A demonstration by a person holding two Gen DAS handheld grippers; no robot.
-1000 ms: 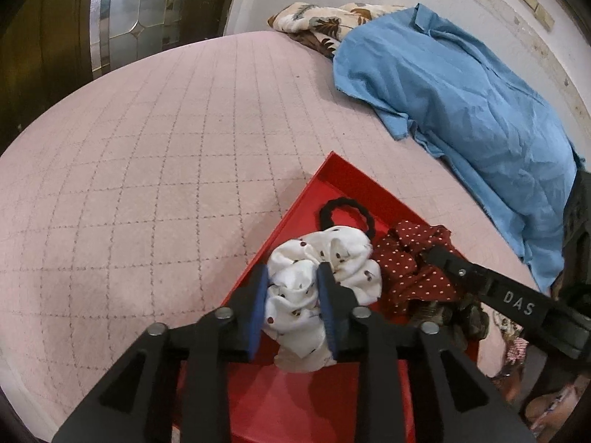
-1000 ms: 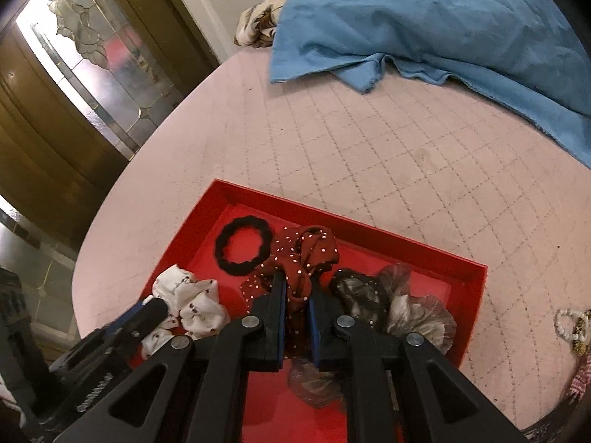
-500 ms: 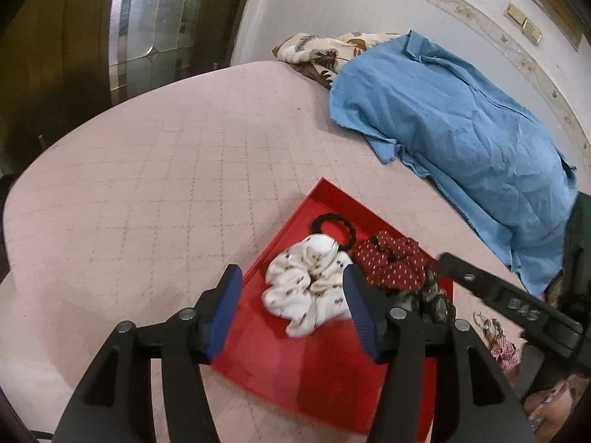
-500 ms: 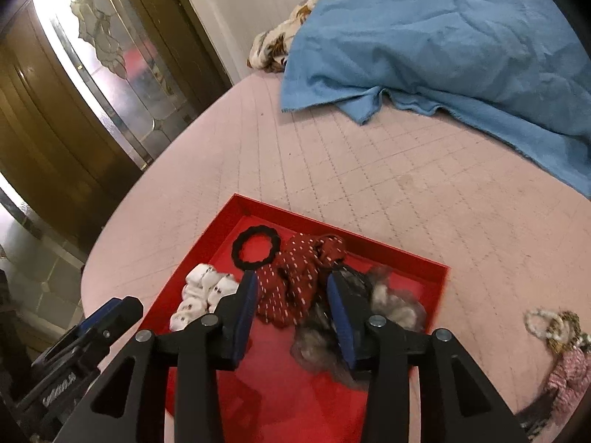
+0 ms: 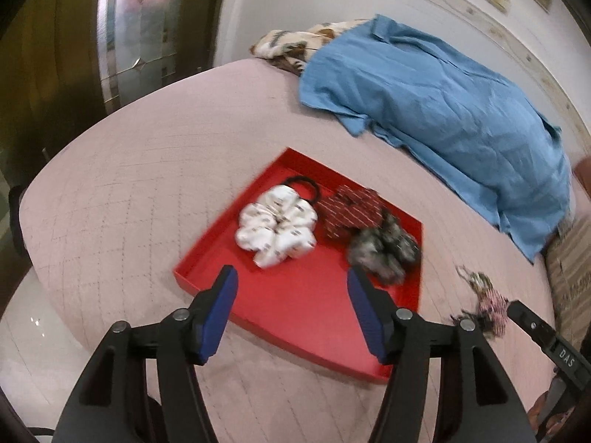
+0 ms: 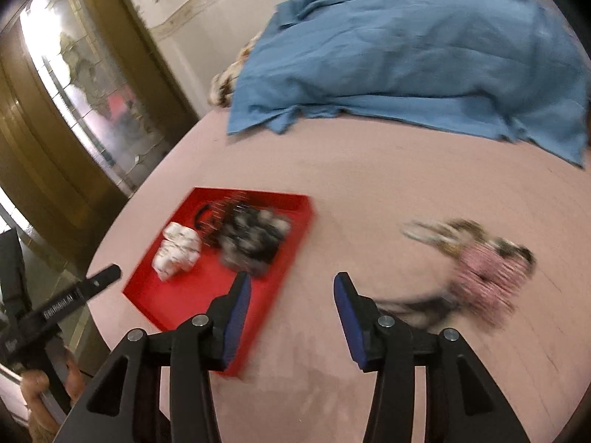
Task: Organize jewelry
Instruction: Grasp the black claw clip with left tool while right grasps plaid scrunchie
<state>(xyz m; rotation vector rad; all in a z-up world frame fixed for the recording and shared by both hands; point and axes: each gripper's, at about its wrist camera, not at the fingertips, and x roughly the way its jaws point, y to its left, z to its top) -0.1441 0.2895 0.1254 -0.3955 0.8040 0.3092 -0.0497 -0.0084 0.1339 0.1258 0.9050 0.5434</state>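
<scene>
"DAS" is being shown in white letters on the black body of the right gripper at the left wrist view's lower right; "GenRobot.AI" is being displayed, blurred, on the left gripper in the right wrist view

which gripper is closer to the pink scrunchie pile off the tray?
Right. The right gripper hangs open just left of the pink scrunchie pile; the left gripper is open over the red tray.
</scene>
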